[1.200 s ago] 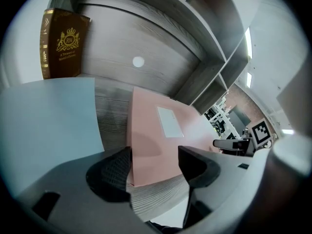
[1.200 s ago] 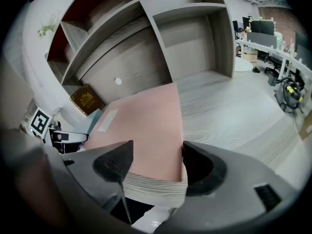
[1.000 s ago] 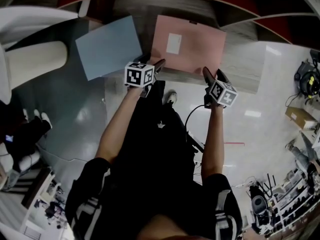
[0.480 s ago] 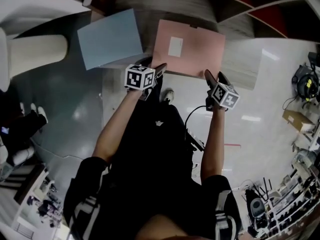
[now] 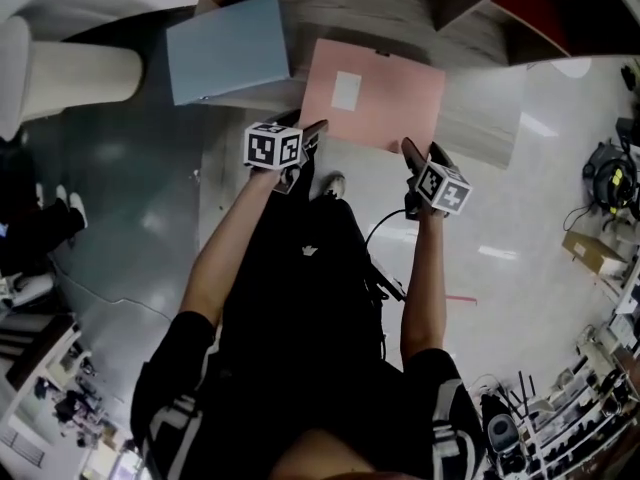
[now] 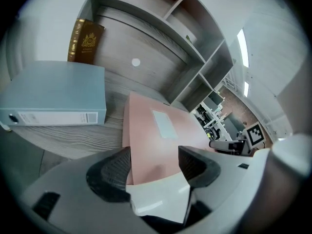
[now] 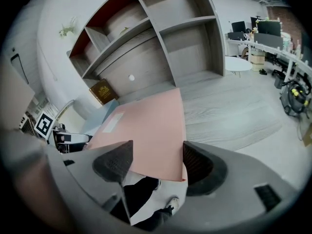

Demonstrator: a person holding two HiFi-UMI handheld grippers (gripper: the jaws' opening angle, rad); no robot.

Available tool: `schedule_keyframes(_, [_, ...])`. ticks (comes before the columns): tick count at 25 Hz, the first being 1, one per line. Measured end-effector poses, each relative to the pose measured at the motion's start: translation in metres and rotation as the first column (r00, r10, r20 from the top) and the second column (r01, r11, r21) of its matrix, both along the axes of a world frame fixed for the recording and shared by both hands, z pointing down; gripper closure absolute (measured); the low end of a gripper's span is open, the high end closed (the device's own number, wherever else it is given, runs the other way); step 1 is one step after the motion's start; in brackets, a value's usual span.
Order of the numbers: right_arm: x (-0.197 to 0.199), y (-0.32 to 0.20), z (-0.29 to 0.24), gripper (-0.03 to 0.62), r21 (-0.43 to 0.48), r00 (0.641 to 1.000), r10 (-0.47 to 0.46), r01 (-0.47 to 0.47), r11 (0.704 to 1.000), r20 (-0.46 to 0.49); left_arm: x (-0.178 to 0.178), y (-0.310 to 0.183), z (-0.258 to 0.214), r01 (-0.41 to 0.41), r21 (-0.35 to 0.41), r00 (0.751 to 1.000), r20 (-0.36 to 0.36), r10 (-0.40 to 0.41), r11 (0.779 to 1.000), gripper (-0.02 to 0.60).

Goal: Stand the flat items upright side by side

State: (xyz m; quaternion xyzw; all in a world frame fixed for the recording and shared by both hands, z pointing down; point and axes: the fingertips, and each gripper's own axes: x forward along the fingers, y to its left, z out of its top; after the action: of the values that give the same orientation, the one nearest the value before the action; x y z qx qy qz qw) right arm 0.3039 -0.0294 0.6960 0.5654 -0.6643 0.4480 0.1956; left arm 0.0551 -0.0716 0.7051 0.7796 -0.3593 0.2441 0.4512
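A pink folder (image 5: pixel 372 93) lies flat on the wooden shelf base (image 5: pixel 480 118), and its near edge hangs out over the floor. A pale blue binder (image 5: pixel 228 48) lies flat to its left. My left gripper (image 5: pixel 312 143) sits at the folder's near left corner and my right gripper (image 5: pixel 425 153) at its near right corner. In the left gripper view the folder (image 6: pixel 156 140) ends between the wide-apart jaws of that gripper (image 6: pixel 155 162). The right gripper (image 7: pixel 156 162) likewise frames the folder's corner (image 7: pixel 146 130). Neither pair of pads presses on it.
A brown book (image 6: pixel 85 40) stands upright at the back of the shelf, behind the binder (image 6: pixel 58 89). Shelf compartments rise behind. A white rounded post (image 5: pixel 70 73) stands at the left. A cable (image 5: pixel 385 228) lies on the glossy floor, and workshop clutter (image 5: pixel 560 408) fills the lower right.
The pink folder and both grippers have come toward the person together, while the blue binder has stayed behind on the shelf. Both sets of jaws look equally wide throughout.
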Motion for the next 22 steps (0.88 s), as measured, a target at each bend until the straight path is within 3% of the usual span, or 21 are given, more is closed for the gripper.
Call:
schedule_keyframes(10, [0.002, -0.005, 0.015, 0.266, 0.038, 0.999, 0.024, -0.023, 0.999, -0.032, 0.003, -0.008, 0.018, 0.065, 0.062, 0.998, -0.009, -0.065, 0.996, 0.282])
schedule_keyframes(15, [0.004, -0.008, 0.011, 0.261, 0.056, 0.997, 0.077, -0.076, 0.996, -0.016, -0.005, -0.014, 0.011, 0.118, 0.057, 0.990, -0.081, -0.113, 0.991, 0.282])
schedule_keyframes(18, [-0.002, 0.005, -0.001, 0.260, 0.098, 0.993, 0.091, -0.083, 0.992, -0.080, -0.023, -0.006, -0.007, 0.141, 0.093, 0.986, -0.105, -0.132, 0.986, 0.282])
schedule_keyframes(22, [-0.033, 0.032, -0.025, 0.260, 0.161, 0.982, 0.041, -0.012, 0.987, -0.182, -0.050, 0.022, -0.047, 0.092, 0.188, 0.991, -0.110, -0.072, 0.978, 0.282])
